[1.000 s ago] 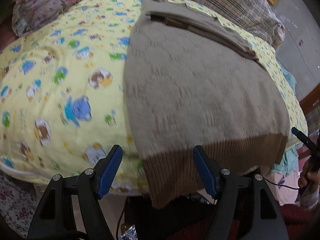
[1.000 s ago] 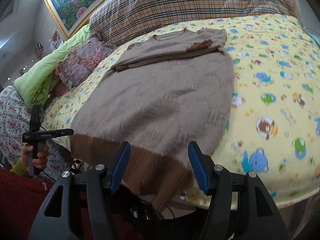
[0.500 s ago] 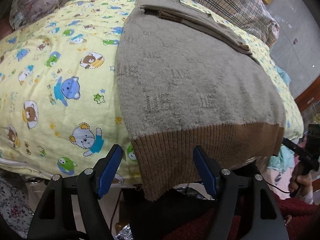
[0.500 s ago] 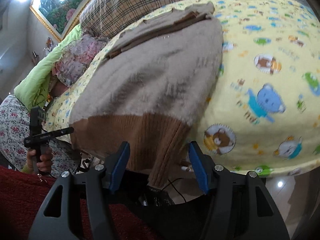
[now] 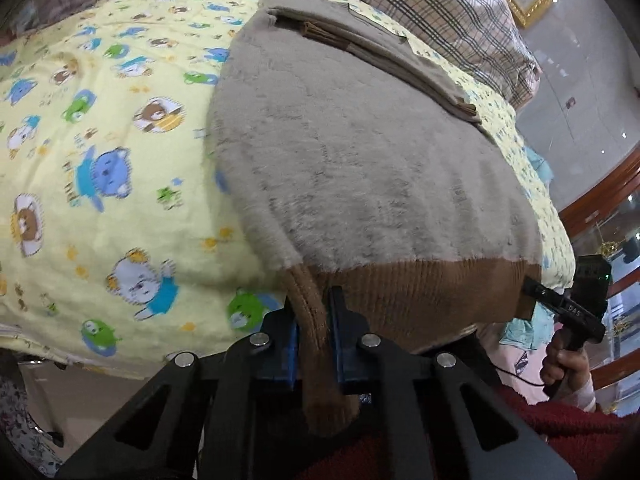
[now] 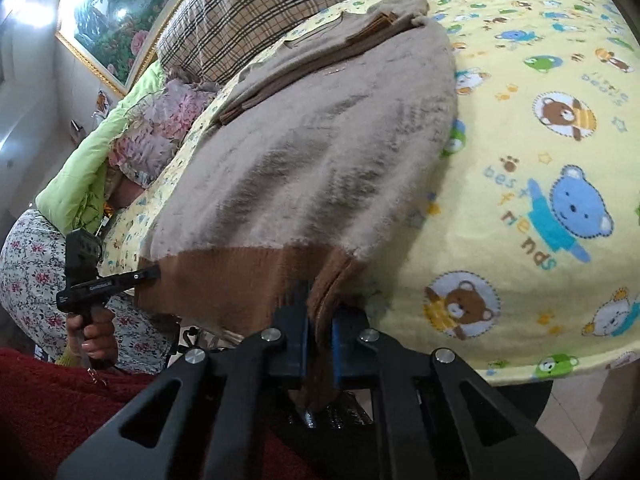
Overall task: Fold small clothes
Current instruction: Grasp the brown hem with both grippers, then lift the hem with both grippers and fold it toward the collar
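At six o'clock on the bed's edge, I am clamping the left gripper (image 5: pixel 314 344) and right gripper (image 6: pixel 320 340), jaws just closed, on the sweater's brown hem (image 5: pixel 420 292) corners, readying to fold it toward twelve.

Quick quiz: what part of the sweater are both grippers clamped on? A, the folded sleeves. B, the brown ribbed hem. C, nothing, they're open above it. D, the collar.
B: the left gripper and the right gripper each pinch a corner of the sweater's brown ribbed hem at the bed's near edge.
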Action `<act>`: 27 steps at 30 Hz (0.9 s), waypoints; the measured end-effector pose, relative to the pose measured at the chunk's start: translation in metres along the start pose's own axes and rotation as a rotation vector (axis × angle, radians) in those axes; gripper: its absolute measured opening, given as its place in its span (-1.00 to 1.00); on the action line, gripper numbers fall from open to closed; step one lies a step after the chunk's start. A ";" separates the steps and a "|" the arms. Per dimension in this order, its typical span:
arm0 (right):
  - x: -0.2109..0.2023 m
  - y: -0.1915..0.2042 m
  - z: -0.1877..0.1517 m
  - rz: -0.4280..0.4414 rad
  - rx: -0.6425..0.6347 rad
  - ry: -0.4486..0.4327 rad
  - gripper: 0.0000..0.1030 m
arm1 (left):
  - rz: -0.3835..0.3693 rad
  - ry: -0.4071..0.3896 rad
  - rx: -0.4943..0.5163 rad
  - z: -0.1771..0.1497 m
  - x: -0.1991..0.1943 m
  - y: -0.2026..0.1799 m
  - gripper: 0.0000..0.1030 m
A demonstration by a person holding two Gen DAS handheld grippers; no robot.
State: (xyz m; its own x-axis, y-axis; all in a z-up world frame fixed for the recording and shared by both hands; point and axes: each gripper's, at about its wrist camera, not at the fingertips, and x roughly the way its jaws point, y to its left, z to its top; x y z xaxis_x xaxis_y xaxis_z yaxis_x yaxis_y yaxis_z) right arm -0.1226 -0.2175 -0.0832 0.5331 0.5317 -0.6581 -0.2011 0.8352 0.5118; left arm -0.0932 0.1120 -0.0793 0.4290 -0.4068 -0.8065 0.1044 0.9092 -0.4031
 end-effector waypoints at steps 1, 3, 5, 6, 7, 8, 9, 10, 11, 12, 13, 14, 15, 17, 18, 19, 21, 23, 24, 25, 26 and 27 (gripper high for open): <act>-0.003 -0.003 0.000 0.011 0.002 -0.004 -0.82 | 0.002 0.010 0.005 -0.002 0.000 0.002 -0.76; -0.007 -0.007 -0.001 0.013 0.011 -0.009 -0.82 | -0.013 0.028 -0.016 -0.004 0.003 0.008 -0.73; -0.006 -0.012 -0.001 0.024 0.034 0.007 -0.82 | -0.033 0.033 -0.034 -0.001 0.006 0.011 -0.71; -0.003 -0.013 -0.001 0.030 0.043 0.016 -0.80 | -0.039 0.036 -0.034 -0.001 0.007 0.011 -0.71; 0.001 -0.012 0.000 0.032 0.042 0.022 -0.80 | -0.046 0.037 -0.031 0.000 0.008 0.012 -0.72; 0.005 -0.011 0.000 0.042 0.039 0.032 -0.80 | -0.051 0.036 -0.029 -0.001 0.008 0.012 -0.74; 0.009 -0.009 0.000 0.045 0.029 0.042 -0.79 | -0.059 0.037 -0.027 -0.001 0.008 0.012 -0.74; 0.011 -0.007 -0.001 0.039 0.013 0.047 -0.79 | -0.065 0.037 -0.027 0.000 0.007 0.013 -0.80; 0.012 -0.007 -0.001 0.041 0.007 0.050 -0.80 | -0.070 0.036 -0.027 0.000 0.006 0.013 -0.85; 0.011 -0.007 -0.001 0.047 0.009 0.049 -0.81 | -0.078 0.030 -0.032 0.000 0.004 0.013 -0.86; 0.007 -0.008 -0.001 0.058 0.006 0.042 -0.82 | -0.085 0.024 -0.037 0.000 0.002 0.015 -0.87; 0.002 -0.009 0.000 0.067 0.004 0.032 -0.82 | -0.095 0.011 -0.044 0.000 -0.001 0.015 -0.88; -0.006 -0.011 0.001 0.091 0.008 0.016 -0.83 | -0.102 0.000 -0.046 0.001 -0.004 0.015 -0.88; -0.018 -0.016 0.004 0.129 0.019 -0.019 -0.83 | -0.124 -0.029 -0.044 0.005 -0.012 0.010 -0.89; -0.026 -0.019 0.007 0.156 0.031 -0.043 -0.83 | -0.145 -0.054 -0.039 0.010 -0.018 0.006 -0.89; -0.034 -0.020 0.011 0.187 0.041 -0.075 -0.83 | -0.159 -0.073 -0.033 0.014 -0.023 0.003 -0.89; -0.046 -0.018 0.021 0.224 0.045 -0.127 -0.83 | -0.178 -0.116 -0.013 0.028 -0.033 -0.007 -0.89; -0.056 -0.015 0.036 0.274 0.047 -0.192 -0.83 | -0.182 -0.160 0.003 0.044 -0.040 -0.016 -0.89; -0.060 -0.014 0.045 0.294 0.045 -0.220 -0.83 | -0.188 -0.191 0.011 0.054 -0.045 -0.020 -0.90; -0.062 -0.012 0.054 0.317 0.043 -0.247 -0.83 | -0.199 -0.220 0.013 0.065 -0.049 -0.022 -0.90; -0.063 -0.010 0.064 0.338 0.039 -0.275 -0.83 | -0.207 -0.249 0.013 0.076 -0.051 -0.025 -0.90; -0.063 -0.008 0.076 0.354 0.031 -0.301 -0.83 | -0.211 -0.275 0.013 0.088 -0.054 -0.027 -0.90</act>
State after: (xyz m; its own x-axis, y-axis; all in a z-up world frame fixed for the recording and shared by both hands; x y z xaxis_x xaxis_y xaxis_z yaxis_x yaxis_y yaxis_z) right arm -0.0923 -0.2688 -0.0040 0.6518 0.7151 -0.2526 -0.3919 0.6027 0.6951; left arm -0.0403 0.1175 0.0126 0.6220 -0.5486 -0.5587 0.2274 0.8093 -0.5415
